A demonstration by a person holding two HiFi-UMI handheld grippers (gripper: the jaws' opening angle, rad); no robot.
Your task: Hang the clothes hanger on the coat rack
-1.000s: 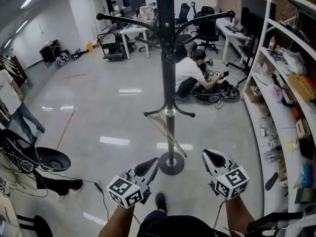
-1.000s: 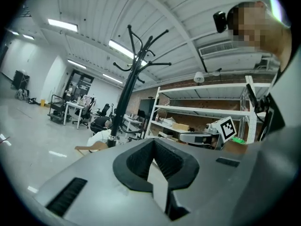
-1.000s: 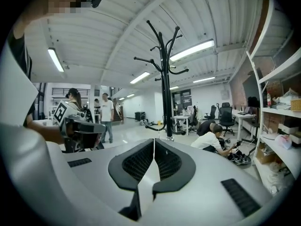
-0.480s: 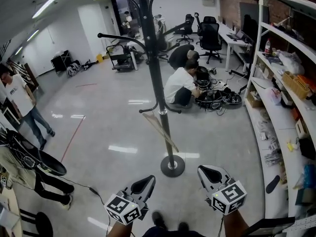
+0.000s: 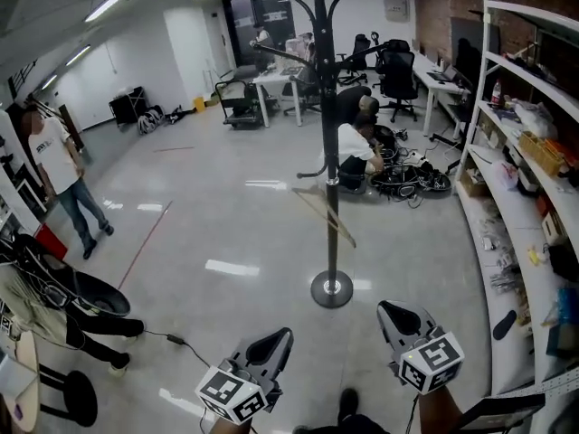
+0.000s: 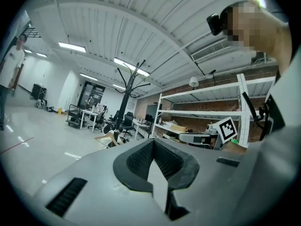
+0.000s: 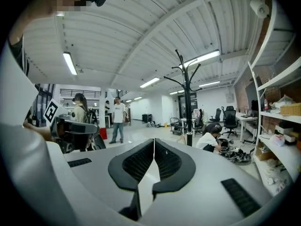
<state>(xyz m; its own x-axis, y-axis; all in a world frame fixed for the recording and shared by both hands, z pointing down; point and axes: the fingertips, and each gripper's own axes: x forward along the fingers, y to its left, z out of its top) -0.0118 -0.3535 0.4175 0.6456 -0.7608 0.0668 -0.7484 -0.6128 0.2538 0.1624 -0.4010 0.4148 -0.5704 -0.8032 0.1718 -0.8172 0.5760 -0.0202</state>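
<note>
Head view puts a standing person (image 5: 63,174) far to the left of the coat rack (image 5: 331,161), well apart from it and no part of my job. Nearer me, and left of the rack's round base, my left gripper (image 5: 279,340) points toward the rack; its own view shows the ribbed pads pressed together at the tip with nothing between them. The rack stands upright in the middle of the floor, and the wooden clothes hanger (image 5: 315,208) sits against its pole, tilted, hung from one of the low hooks about halfway down. Just behind the rack a second person (image 5: 357,147) crouches over a heap of cables. Right of the base, my right gripper (image 5: 391,311) is likewise closed on nothing, its pads meeting along one seam. Further right of the rack runs the white shelving (image 5: 507,165).

I judge the hanging itself done: the hanger is on the rack and both tongs are empty and well apart from it. What the next move calls for, as I read it, is only a check that the hook is seated; if it has slipped, I would have to step in, open one tong and lift the hanger back onto the hook.
</note>
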